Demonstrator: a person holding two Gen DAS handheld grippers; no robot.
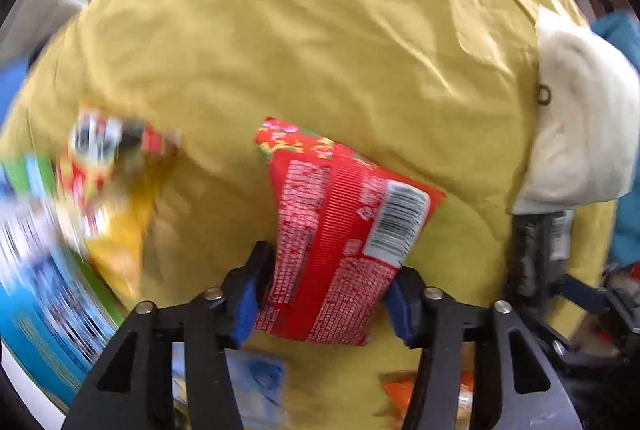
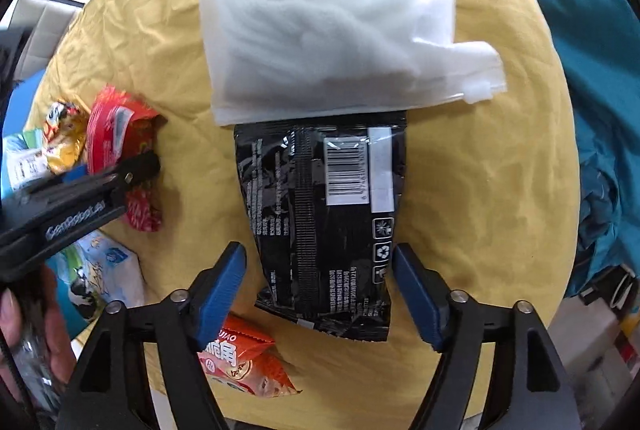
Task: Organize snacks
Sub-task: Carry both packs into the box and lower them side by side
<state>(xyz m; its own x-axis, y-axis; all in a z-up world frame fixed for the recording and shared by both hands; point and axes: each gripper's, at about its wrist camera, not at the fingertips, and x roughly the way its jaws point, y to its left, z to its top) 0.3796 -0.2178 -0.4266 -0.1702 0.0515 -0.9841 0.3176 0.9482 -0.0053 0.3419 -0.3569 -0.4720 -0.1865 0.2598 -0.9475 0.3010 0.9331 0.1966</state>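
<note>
My left gripper (image 1: 326, 294) pinching red pack (image 1: 340, 230), barcode up. Right gripper (image 2: 320, 290) spread around black pack (image 2: 324, 222), maybe touching. "GenRobot.ai" on left gripper.

Yellow cloth-covered tabletop (image 2: 500, 166), wrinkled, carrying scattered snack packets.

A black packet (image 2: 320, 214) is lying barcode-up at centre, its far end tucked under a white translucent zip bag (image 2: 328, 14). An orange packet (image 2: 244, 366) is sitting near the front edge. Toward the left edge, a yellow packet (image 2: 66, 142) and a blue-and-white pack (image 2: 108, 266) are resting on the cloth.
</note>
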